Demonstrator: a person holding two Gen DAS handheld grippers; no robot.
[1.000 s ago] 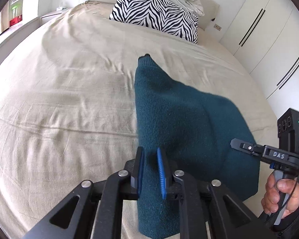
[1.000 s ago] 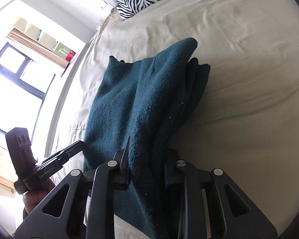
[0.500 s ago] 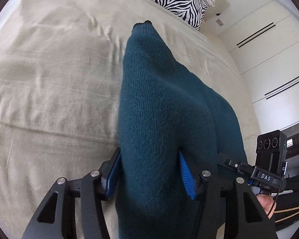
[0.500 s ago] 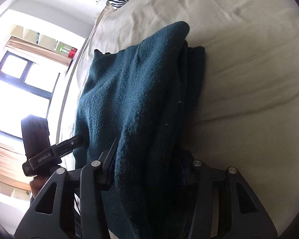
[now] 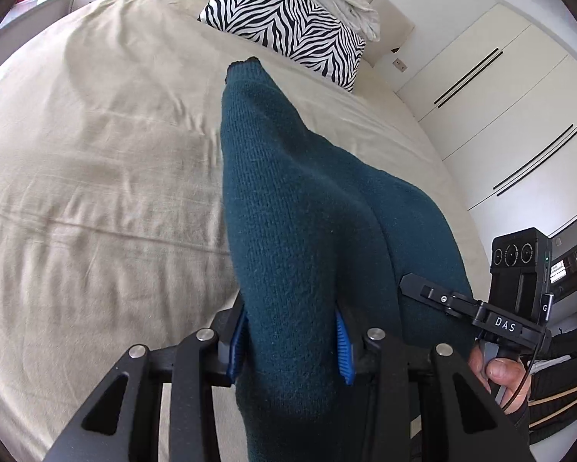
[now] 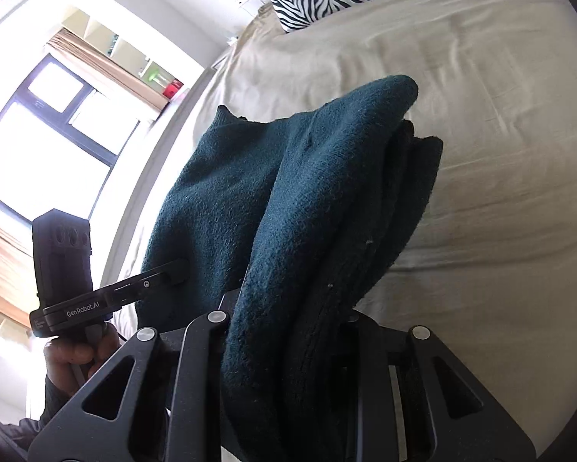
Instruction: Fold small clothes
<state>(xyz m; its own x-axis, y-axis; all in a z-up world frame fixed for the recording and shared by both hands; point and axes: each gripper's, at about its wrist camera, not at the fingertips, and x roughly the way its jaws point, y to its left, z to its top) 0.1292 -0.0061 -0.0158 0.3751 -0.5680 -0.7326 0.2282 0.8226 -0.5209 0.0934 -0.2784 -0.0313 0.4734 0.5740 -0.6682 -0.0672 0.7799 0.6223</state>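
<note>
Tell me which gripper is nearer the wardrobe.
Right. The right gripper holds the sweater on its wardrobe side; the left gripper holds it on the window side, farther off. Both jaws are closing on the sweater.

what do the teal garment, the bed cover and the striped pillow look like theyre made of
Teal garment: a soft knit, likely wool or acrylic; fine stitch rows and a fuzzy, matte nap show.
Bed cover: woven fabric, probably cotton or linen; matte beige with sharp creases and wrinkles.
Striped pillow: printed cloth over soft filling; smooth black and white zebra pattern, weave too small to tell.
</note>
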